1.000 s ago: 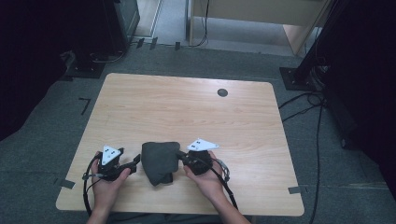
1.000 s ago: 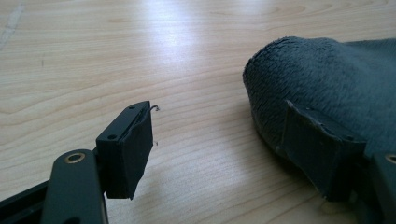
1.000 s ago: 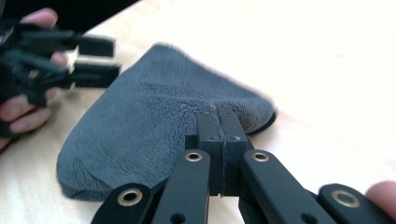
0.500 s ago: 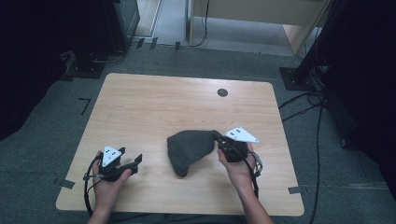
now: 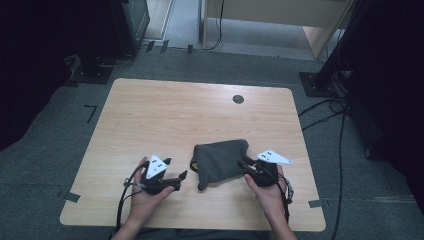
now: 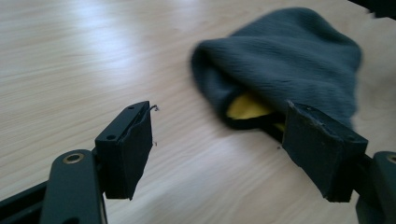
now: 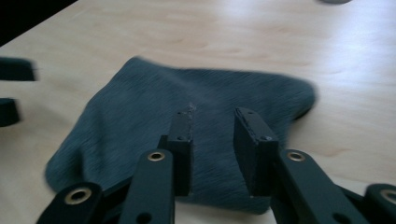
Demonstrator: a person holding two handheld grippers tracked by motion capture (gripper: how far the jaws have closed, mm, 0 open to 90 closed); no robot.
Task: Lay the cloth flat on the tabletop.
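Observation:
A dark grey knitted cloth (image 5: pixel 220 160) with a yellow lining (image 5: pixel 194 163) lies flat on the wooden table (image 5: pixel 175 115), near the front. My left gripper (image 5: pixel 176 168) is just left of it, open, its jaws facing the cloth's mouth (image 6: pixel 289 60), where the yellow lining (image 6: pixel 245 106) peeks out. My right gripper (image 5: pixel 244 166) is at the cloth's right edge. Its jaws have just been opening, and in the right gripper view the right gripper (image 7: pixel 213 113) stands with a gap over the grey cloth (image 7: pixel 154 107), its pads not pressing on it.
A round dark grommet (image 5: pixel 238 99) sits near the table's far edge. Cables (image 5: pixel 330 112) run over the grey floor at the right. Bits of tape (image 5: pixel 315 203) mark the table's front corners. The far half of the table is bare wood.
The right gripper pulled the cloth to the right and its jaws have parted; the cloth now lies spread on the table. The left hand has moved right, toward the cloth.

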